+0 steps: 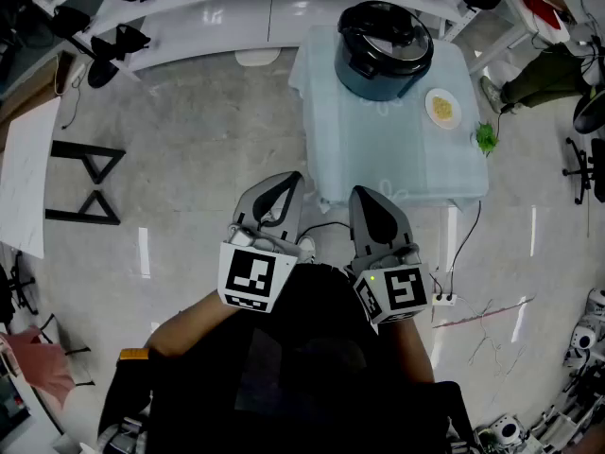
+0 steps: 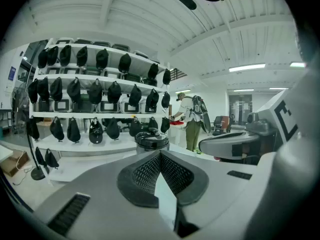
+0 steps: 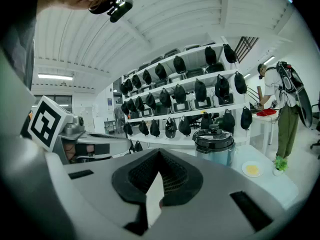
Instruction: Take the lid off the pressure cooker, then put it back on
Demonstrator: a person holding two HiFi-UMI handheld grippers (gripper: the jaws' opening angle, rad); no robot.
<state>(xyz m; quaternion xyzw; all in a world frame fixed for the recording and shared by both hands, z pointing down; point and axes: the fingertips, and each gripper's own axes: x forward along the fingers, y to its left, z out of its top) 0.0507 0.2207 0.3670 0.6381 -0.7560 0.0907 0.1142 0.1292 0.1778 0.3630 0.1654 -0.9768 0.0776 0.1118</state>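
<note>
Curved white shelves line a glossy pale floor.

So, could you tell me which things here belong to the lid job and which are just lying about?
Job: cooker, lid, left gripper, right gripper.
Lying about: plate, green thing, shelves.

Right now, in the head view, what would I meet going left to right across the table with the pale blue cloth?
pressure cooker, lid on → small plate with something yellow → small green thing at the right edge of the table
</note>
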